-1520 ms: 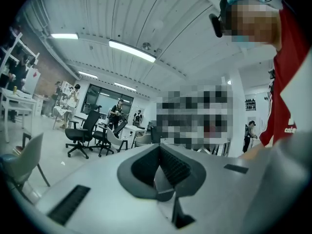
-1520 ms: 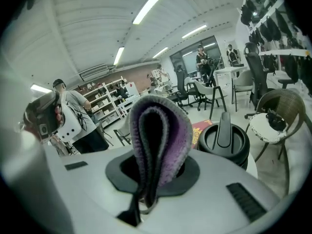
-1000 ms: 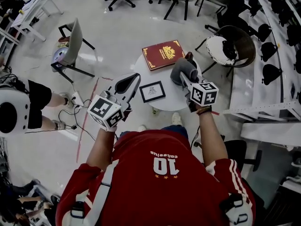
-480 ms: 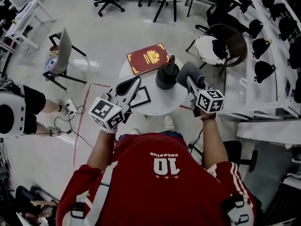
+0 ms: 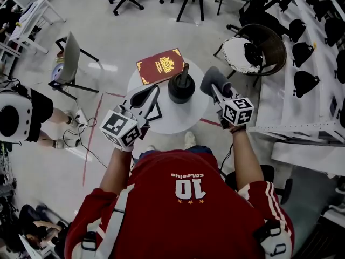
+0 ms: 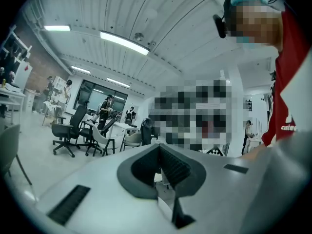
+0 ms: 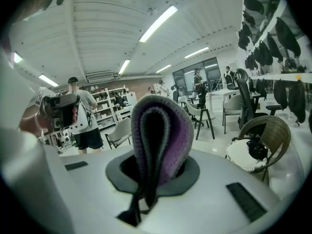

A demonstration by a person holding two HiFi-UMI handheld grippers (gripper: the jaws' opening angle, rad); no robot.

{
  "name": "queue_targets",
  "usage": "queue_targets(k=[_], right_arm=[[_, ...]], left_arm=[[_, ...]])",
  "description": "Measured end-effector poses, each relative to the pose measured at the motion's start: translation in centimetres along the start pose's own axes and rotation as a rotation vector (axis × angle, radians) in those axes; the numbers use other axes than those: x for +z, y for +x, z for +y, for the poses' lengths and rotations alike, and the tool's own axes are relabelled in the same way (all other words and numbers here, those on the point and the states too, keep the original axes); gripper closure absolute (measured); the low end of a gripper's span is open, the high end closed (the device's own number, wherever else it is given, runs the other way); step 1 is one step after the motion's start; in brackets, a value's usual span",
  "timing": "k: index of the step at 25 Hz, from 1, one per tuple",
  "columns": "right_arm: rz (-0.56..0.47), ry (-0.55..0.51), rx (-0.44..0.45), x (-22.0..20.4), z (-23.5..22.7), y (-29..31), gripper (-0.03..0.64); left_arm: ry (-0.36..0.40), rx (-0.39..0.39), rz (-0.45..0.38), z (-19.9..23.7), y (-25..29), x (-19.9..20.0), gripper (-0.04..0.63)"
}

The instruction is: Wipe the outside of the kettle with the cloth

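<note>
Jaws of right gripper (image 7: 152, 182) clamped on folded grey-purple cloth (image 7: 163, 130); left gripper (image 6: 163, 169) jaws pressed together, empty.
Poised at round white desk (image 5: 178, 118), cloth just beside black kettle (image 5: 181, 88).

Bright, even light pours from ceiling tube lamps (image 6: 124, 42); the pale floor (image 5: 124, 42) shows a soft white glare beside a grey chair (image 5: 70, 55); shadows are faint; both gripper views bulge fisheye-fashion and blacken at the corners; mosaic blur overlays part of the left gripper view; the cloth (image 7: 158, 135), close to the lens, reads slightly soft.
</note>
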State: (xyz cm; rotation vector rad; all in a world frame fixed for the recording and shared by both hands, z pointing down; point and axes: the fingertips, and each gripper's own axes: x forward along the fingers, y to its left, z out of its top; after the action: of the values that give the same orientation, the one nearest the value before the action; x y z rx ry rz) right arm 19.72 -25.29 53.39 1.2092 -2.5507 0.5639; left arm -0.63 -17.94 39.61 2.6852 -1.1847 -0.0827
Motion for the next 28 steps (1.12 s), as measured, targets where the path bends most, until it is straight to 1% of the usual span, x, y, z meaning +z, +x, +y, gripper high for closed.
queue_targets(k=[7,12,15,17,19,23,26,28], right_arm=[[0.082,-0.208,0.081,-2.3,-3.0,3.4,0.574],[0.200,-0.325,0.147,-5.3,-4.1,6.5,0.574],[0.255,-0.396,0.206,-6.5,-4.1,8.1,0.574],[0.280,-0.423,0.251,-7.0,-4.0,9.3,0.574],[0.303,-0.428,0.282,-7.5,-4.0,10.3,0.574],[0.341,-0.411,0.323,-8.9,-4.0,11.8,0.574],[0.362,-0.439,0.345,-9.6,-3.8,12.9,0.574],[0.370,-0.462,0.356,-9.8,-3.6,13.5,0.574]], left_arm=[[-0.013,0.075,0.013,-0.5,2.8,-1.5,0.589],[-0.017,0.146,0.017,-0.3,3.8,-2.3,0.589],[-0.023,0.190,0.020,-0.2,4.0,-2.7,0.589],[-0.027,0.219,0.020,0.0,4.0,-3.1,0.589],[-0.031,0.246,0.021,0.2,3.8,-3.4,0.589],[-0.034,0.302,0.027,0.6,3.2,-3.6,0.589],[-0.027,0.332,0.030,0.8,3.0,-3.5,0.589],[-0.023,0.338,0.037,0.6,3.1,-3.5,0.589]])
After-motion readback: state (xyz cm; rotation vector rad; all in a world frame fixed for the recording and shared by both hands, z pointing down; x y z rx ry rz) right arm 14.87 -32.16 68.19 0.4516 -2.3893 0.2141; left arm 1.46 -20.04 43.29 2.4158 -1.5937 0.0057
